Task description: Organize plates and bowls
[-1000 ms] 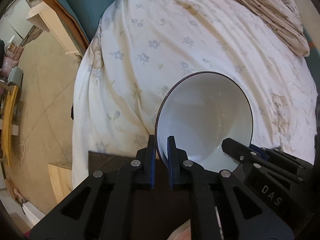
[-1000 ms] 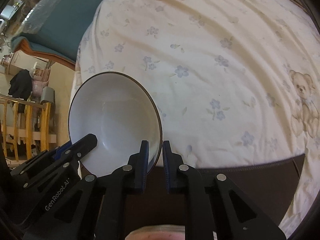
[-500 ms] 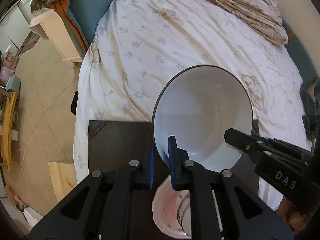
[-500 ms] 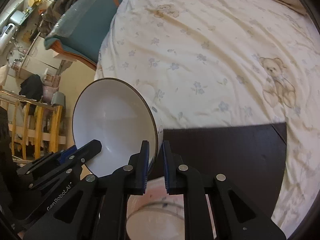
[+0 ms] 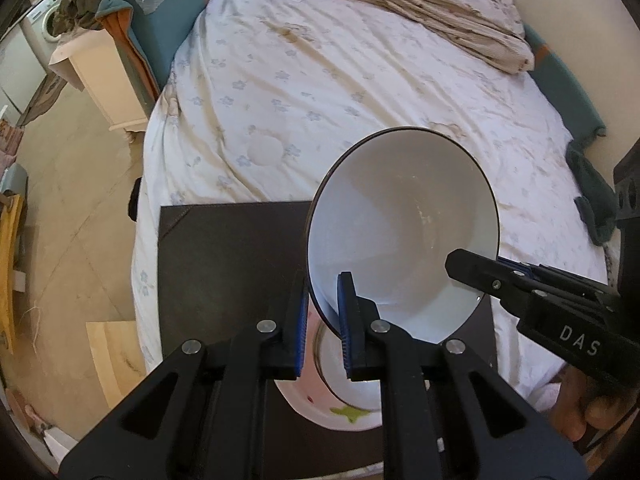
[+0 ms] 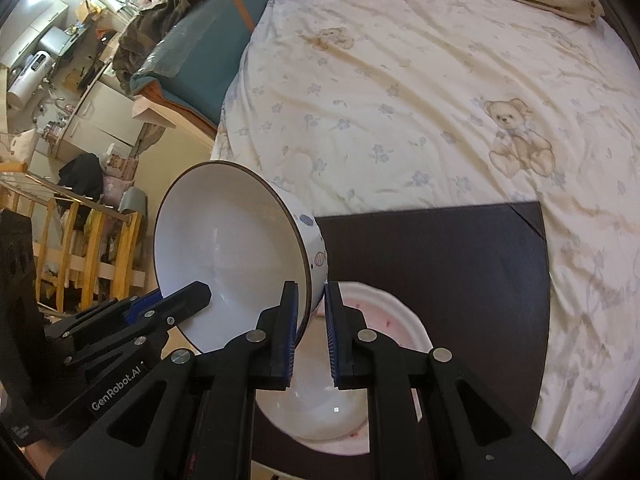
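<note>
while both grippers clamp it, bowl (image 5: 404,216) hangs tilted.

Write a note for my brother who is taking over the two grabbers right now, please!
Left gripper: shut on the white bowl's rim.
Right gripper: shut on the opposite rim.
The bowl is tilted, in the air over the dark board on the bed.
The pink-patterned plate lies on the board, below the bowl.
Left: probably set the bowl on the plate, then let go.

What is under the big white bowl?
Under the bowl lies a pink plate with a smaller white bowl on it, on a dark mat. The grippers cover much of both.
</note>
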`<action>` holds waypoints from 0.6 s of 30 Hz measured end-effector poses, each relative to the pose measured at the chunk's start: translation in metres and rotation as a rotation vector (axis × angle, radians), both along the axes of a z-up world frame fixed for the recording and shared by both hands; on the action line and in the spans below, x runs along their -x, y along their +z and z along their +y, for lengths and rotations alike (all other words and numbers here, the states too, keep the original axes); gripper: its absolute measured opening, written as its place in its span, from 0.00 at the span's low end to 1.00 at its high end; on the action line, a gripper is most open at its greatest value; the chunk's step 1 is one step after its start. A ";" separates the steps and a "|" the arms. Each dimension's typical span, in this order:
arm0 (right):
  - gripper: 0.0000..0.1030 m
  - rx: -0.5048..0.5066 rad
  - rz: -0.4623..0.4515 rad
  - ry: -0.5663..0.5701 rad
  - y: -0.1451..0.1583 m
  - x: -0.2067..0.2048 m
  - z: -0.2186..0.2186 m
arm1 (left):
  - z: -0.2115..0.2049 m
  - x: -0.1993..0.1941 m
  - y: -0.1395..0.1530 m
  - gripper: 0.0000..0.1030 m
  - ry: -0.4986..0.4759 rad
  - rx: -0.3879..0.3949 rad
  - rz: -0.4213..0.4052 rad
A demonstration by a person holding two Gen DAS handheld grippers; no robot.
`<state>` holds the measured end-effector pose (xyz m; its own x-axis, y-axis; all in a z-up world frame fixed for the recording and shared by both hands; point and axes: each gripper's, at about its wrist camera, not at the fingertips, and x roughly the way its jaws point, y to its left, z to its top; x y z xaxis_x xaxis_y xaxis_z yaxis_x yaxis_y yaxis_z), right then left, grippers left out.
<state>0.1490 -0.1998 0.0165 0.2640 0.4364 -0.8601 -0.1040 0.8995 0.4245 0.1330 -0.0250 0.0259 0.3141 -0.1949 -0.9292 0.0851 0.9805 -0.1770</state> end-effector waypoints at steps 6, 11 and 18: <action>0.15 -0.033 -0.022 -0.011 0.006 0.032 -0.017 | -0.007 0.027 0.000 0.11 -0.035 0.020 -0.017; 0.15 -0.060 -0.024 -0.014 0.001 0.055 -0.025 | -0.004 0.041 -0.005 0.11 -0.043 0.064 -0.009; 0.15 -0.035 -0.037 0.016 -0.007 0.067 -0.022 | -0.007 0.049 -0.018 0.11 -0.061 0.034 -0.017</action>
